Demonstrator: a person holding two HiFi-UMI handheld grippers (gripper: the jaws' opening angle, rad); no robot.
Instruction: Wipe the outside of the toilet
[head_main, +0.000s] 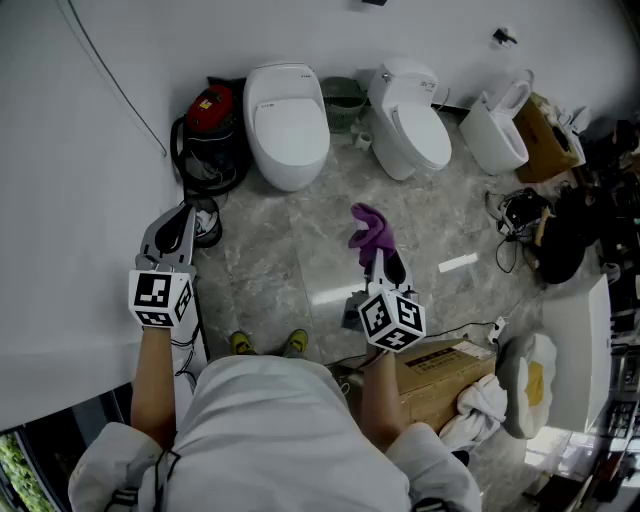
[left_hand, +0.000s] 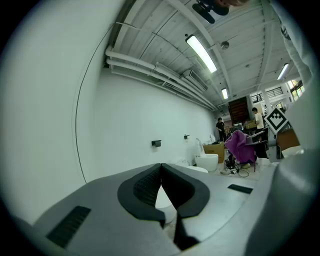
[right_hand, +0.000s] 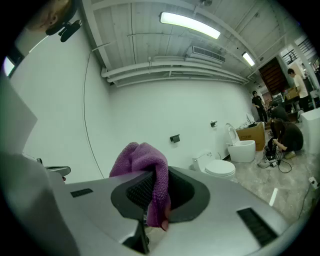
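Cloth (right_hand: 146, 167) pinched in your right claw (right_hand: 156, 196) — soft, light, floppy; grip it mid-fold. Left claw (left_hand: 161, 175) clenched, empty — toilet (head_main: 288, 125) at 12 o'clock.

- Your grey marbled floor (head_main: 265, 255) spreads out in front of the red vacuum cleaner (head_main: 210, 108).
- A plain white wall (head_main: 80, 150) rises just behind that vacuum cleaner.
- Strip lights (right_hand: 190, 25) glow on the ceiling high above it.

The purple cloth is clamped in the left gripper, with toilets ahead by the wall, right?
No: the purple cloth is clamped in the right gripper, as the right gripper view shows. The left gripper is shut, empty. Toilets stand ahead by the wall.
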